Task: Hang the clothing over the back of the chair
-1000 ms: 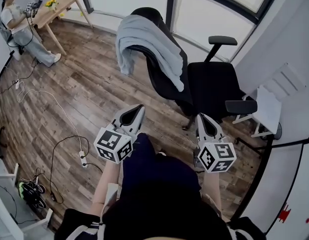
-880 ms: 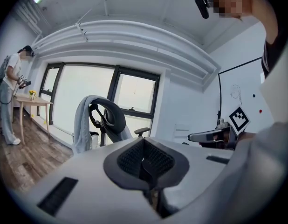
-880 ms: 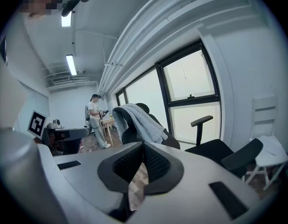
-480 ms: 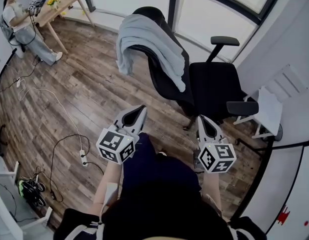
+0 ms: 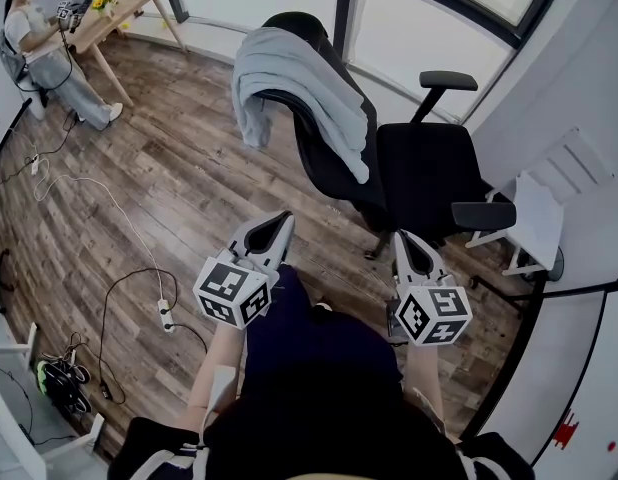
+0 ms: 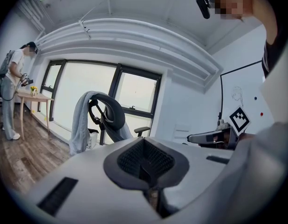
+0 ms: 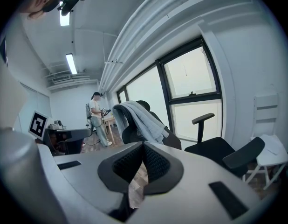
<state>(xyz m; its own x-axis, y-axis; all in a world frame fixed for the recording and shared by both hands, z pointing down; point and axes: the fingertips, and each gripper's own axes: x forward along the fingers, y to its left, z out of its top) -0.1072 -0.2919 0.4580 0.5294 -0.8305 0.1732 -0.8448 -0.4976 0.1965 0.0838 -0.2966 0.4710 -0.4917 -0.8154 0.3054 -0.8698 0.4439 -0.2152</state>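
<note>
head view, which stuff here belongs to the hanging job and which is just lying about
Job:
black office chair with armrests
pale grey fabric garment, draped over its back
left tongs and right tongs, both shut and empty

Lying about:
white power strip with its cable
light wooden table
white stand at the far right

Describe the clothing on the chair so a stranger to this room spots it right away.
Find the big window, then the black office chair before it. Draped over its backrest is a pale grey-blue garment, the only soft, light-coloured thing on that dark chair.
</note>
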